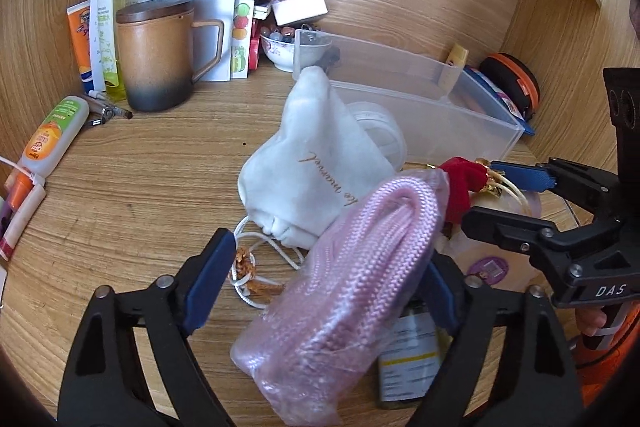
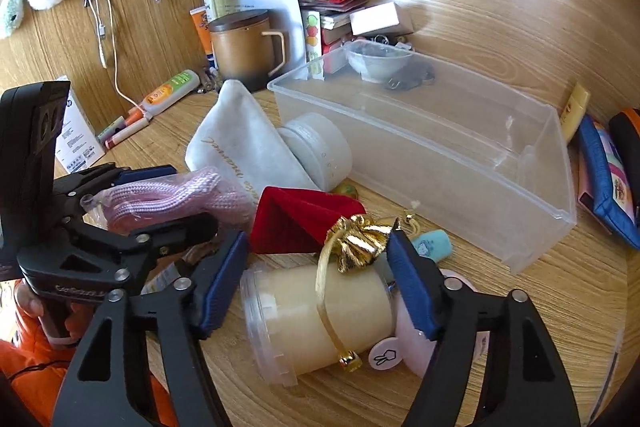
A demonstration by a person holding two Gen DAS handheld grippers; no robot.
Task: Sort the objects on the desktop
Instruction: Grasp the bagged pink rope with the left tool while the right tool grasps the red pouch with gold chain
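Left tongs [image 1: 324, 291] straddle the bagged pink cord [image 1: 340, 291]; right tongs [image 2: 320, 287] bracket the cream jar [image 2: 320, 319], both part-open.

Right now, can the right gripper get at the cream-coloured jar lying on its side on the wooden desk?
Probably yes. The right gripper already straddles the cream-coloured jar, a blue pad at each end. Only the gold cord of the red velvet pouch drapes over it and might get caught.
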